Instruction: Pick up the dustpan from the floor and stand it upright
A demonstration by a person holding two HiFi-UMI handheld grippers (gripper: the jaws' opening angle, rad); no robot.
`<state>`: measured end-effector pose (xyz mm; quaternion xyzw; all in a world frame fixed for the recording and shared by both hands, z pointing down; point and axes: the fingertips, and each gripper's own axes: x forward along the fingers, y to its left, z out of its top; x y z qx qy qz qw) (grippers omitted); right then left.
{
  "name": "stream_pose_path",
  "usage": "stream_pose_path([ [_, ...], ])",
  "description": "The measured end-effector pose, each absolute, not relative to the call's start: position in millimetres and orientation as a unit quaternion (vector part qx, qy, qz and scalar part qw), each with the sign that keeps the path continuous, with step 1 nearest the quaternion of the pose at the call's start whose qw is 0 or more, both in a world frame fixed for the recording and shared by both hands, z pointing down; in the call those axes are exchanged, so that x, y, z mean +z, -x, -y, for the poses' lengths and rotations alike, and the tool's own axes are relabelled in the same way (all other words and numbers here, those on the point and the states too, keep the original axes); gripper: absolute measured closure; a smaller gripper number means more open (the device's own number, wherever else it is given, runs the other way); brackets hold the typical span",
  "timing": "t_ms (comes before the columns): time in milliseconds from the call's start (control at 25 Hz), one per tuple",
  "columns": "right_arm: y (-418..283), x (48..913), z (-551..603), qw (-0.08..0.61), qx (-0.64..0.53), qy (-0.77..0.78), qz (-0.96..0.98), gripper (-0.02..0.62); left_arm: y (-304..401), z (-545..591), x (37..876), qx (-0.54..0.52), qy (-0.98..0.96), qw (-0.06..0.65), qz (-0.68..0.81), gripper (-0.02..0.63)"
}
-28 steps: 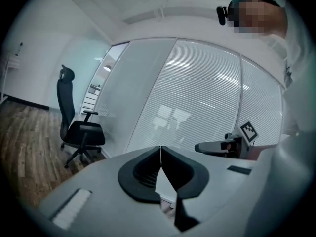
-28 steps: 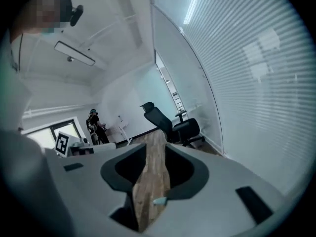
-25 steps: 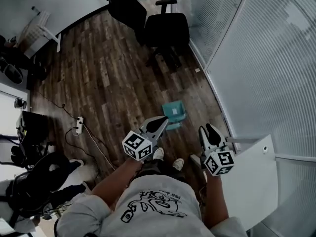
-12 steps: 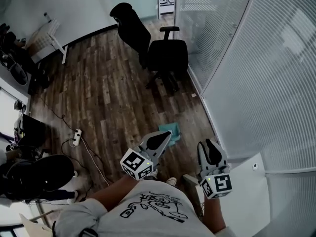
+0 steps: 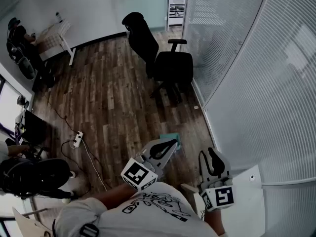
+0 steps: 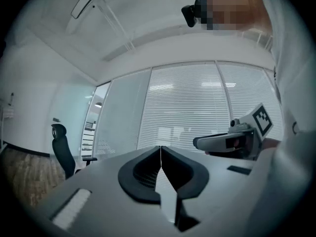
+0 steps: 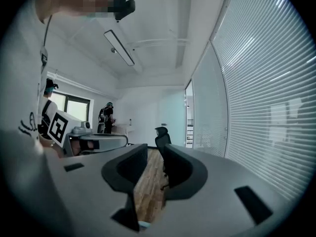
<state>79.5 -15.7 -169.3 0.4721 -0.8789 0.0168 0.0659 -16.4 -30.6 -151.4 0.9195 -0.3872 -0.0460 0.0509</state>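
The teal dustpan [image 5: 173, 137] rests on the wood floor near the glass wall, and the tip of my left gripper hides part of it in the head view. My left gripper [image 5: 170, 144] is held up in the air, pointing level, shut with nothing between its jaws [image 6: 161, 148]. To its right my right gripper [image 5: 210, 154] is also raised, its jaws open and empty [image 7: 155, 149]. Neither gripper touches the dustpan. Each gripper view shows the other gripper beside it, not the dustpan.
Two black office chairs [image 5: 170, 65] stand further along the floor by the glass wall with blinds [image 5: 237, 58]. A power strip [image 5: 76, 139] and its cable lie at the left, near dark bags [image 5: 34, 174]. A white panel [image 5: 256, 201] is at my right. A person [image 5: 19, 38] stands far left.
Both grippers and the head camera have risen, so the floor and the dustpan look farther away. The dustpan has stayed in its place on the floor.
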Motion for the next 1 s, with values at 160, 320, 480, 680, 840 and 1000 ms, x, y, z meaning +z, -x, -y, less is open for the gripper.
stream_pose_path([
  [160, -77.9, -171.0, 15.2, 0.079, 0.007, -0.47, 0.879, 0.5, 19.8, 31.5, -155.0, -0.045, -0.917, 0.051, 0.393, 0.603],
  [320, -73.8, -173.6, 8.4, 0.075, 0.002, -0.469, 0.88, 0.509, 19.2, 25.2, -158.4, -0.047, -0.918, 0.046, 0.391, 0.603],
  [480, -69.7, -175.5, 3.7, 0.077, -0.001, -0.468, 0.88, 0.509, 19.0, 19.1, -159.0, -0.041, -0.919, 0.046, 0.39, 0.603],
  [680, -74.1, -175.8, -0.8, 0.077, 0.004, -0.474, 0.877, 0.509, 13.9, 14.7, -159.9, -0.034, -0.922, 0.048, 0.383, 0.603],
  [840, -73.0, -172.6, -0.5, 0.078, 0.008, -0.473, 0.878, 0.509, 13.7, 14.7, -158.9, -0.033, -0.922, 0.051, 0.382, 0.603],
  [1000, -74.8, -169.8, 2.2, 0.08, 0.007, -0.474, 0.877, 0.509, 12.8, 15.3, -155.7, -0.032, -0.923, 0.049, 0.381, 0.603],
])
